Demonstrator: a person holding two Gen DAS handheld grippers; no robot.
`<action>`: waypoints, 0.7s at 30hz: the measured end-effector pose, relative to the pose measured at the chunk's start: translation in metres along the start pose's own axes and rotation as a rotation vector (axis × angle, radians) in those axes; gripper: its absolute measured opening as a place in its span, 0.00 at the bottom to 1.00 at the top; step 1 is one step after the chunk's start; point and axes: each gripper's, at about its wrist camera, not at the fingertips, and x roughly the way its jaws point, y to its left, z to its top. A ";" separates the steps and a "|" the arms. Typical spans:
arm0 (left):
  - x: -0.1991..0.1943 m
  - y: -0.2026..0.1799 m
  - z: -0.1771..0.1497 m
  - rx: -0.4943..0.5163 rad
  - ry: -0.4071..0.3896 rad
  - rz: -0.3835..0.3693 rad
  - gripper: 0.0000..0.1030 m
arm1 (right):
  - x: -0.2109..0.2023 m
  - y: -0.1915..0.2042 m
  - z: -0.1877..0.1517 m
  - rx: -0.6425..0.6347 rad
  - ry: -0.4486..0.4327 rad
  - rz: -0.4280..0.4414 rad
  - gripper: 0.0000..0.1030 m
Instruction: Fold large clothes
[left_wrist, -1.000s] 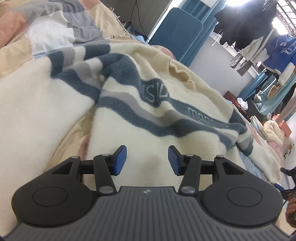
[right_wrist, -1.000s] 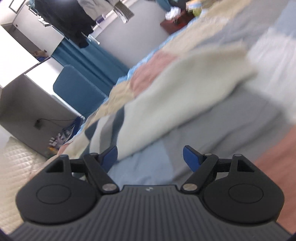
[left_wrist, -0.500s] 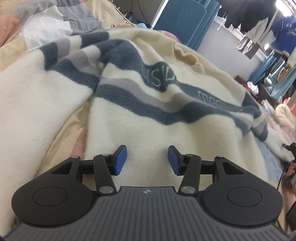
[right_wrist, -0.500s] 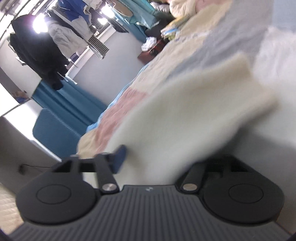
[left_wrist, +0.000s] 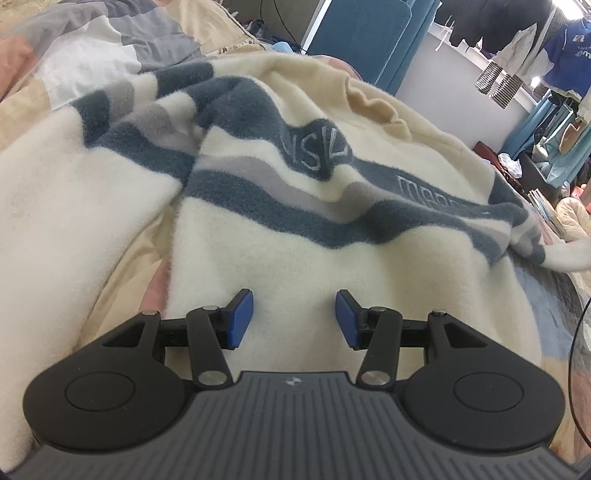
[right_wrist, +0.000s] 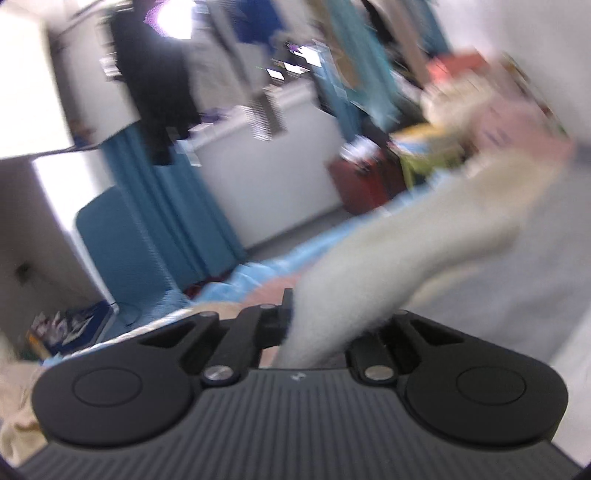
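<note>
A cream fleece sweater (left_wrist: 280, 236) with dark blue and grey stripes and stitched letters lies spread on the bed. My left gripper (left_wrist: 293, 318) hovers just over its lower cream part, its blue pads apart and nothing between them. In the blurred right wrist view, my right gripper (right_wrist: 314, 325) is shut on a cream sleeve (right_wrist: 417, 243) of the sweater. The sleeve stretches up and away to the right from the closed jaws. Its far end shows in the left wrist view as a pale sleeve tip (left_wrist: 569, 254) at the right edge.
A patchwork quilt (left_wrist: 92, 48) in grey, peach and white covers the bed under the sweater. Blue panels (left_wrist: 362, 33) and a clothes rack (left_wrist: 517, 44) stand behind. A red cabinet (right_wrist: 365, 181) and cluttered shelves sit by the far wall.
My right gripper closed on the cream sleeve and lifted it, swinging so the room now fills its view. The left gripper stayed open over the sweater, tilting only slightly.
</note>
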 end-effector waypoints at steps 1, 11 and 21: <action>0.000 0.001 0.000 -0.002 0.002 -0.004 0.54 | -0.010 0.015 0.005 -0.042 -0.012 0.024 0.10; -0.021 0.010 0.005 -0.028 -0.043 -0.012 0.54 | -0.103 0.194 0.018 -0.381 -0.102 0.339 0.10; -0.075 0.048 0.020 -0.143 -0.168 -0.077 0.54 | -0.206 0.326 -0.076 -0.653 -0.037 0.656 0.10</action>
